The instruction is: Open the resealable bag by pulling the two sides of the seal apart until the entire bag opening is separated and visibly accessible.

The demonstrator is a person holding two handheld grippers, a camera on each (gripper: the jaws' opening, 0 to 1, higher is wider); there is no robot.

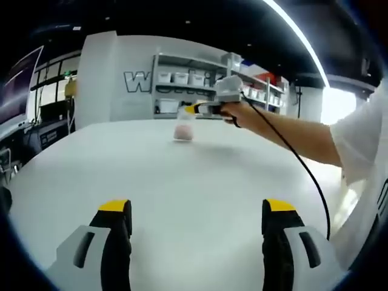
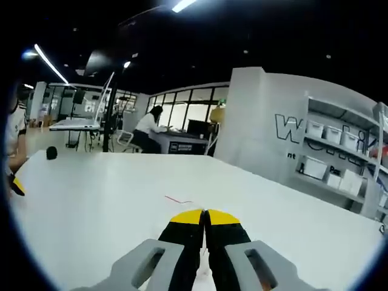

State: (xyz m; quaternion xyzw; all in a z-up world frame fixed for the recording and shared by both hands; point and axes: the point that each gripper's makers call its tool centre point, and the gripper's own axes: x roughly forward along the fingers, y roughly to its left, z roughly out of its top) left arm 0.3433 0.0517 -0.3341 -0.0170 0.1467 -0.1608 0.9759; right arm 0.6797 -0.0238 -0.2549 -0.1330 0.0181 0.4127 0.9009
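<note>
1. Left hand-held gripper (image 1: pixel 198 225) hangs released over the desk (image 1: pixel 182 182).
2. Right hand-held gripper (image 2: pixel 205 219) is clenched, pinching the bag (image 1: pixel 183 129) top across the desk.
3. Seal probably unopened yet.

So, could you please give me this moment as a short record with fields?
surface: white table
bag: small clear resealable bag with pinkish contents, far across the table
right gripper: jaws shut, at the bag's top; whether it pinches the seal cannot be told
left gripper: jaws open, holding nothing, well short of the bag
bag opening: too small to judge
</note>
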